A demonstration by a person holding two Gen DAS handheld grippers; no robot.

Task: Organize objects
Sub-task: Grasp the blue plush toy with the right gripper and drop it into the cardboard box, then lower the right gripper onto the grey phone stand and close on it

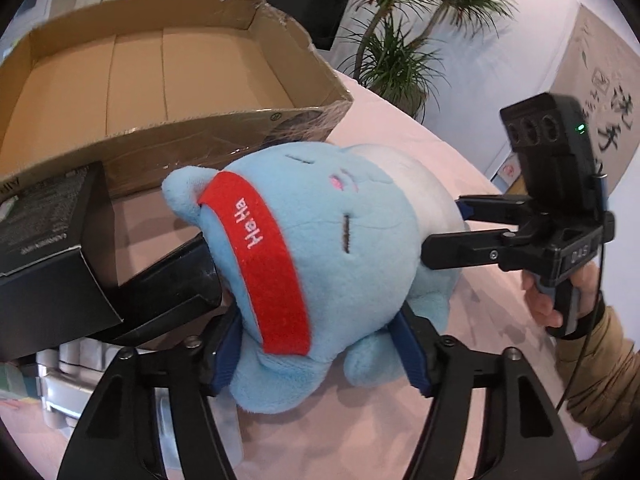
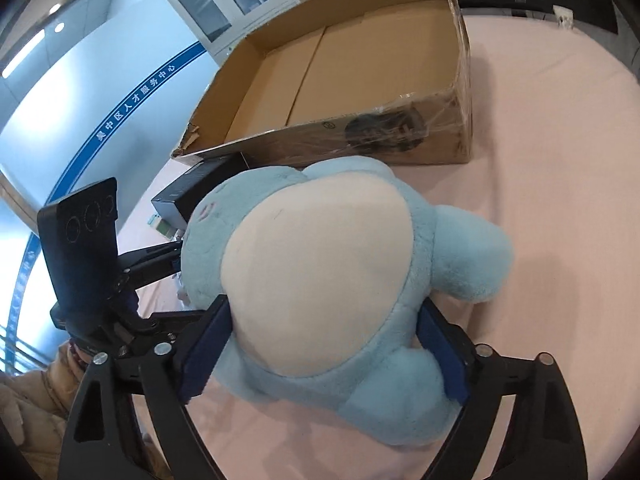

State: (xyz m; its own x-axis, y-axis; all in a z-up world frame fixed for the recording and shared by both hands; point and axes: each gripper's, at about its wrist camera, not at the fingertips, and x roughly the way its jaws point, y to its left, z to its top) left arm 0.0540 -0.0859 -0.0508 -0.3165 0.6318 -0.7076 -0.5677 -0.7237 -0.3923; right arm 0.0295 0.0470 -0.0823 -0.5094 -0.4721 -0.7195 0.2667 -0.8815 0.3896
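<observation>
Left wrist view shows a blue plush toy (image 1: 320,264) with a red headband (image 1: 260,256) stitched with white letters, lying on its side on the pink-covered table (image 1: 460,152) and pinched between the blue-padded fingers (image 1: 226,354) of the left gripper (image 1: 320,356), which press into the head and lower body from either side. From the right, the right gripper (image 1: 452,228) reaches in with its black fingers closed against the toy's far side, its handle gripped by the person's right hand (image 1: 560,296) in a tan sleeve. Behind the toy stands an open cardboard box (image 1: 224,132), its inside bare brown board and its front wall wrapped in clear tape. A black carton (image 1: 48,224) lies on the table to the left, just beside the toy's head and close to the cardboard box's front wall. Right wrist view looks at the same plush toy (image 2: 320,280) from its white belly, the right gripper (image 2: 324,352) clamping its blue pads (image 2: 208,356) on both flanks of the body. At the left edge, the left gripper (image 2: 176,256) meets the toy's head. The cardboard box (image 2: 400,140) sits just beyond the toy on the table (image 2: 560,160), with the black carton (image 2: 200,188) touching or almost touching its near left corner. A potted palm (image 1: 400,48) stands past the table edge.
</observation>
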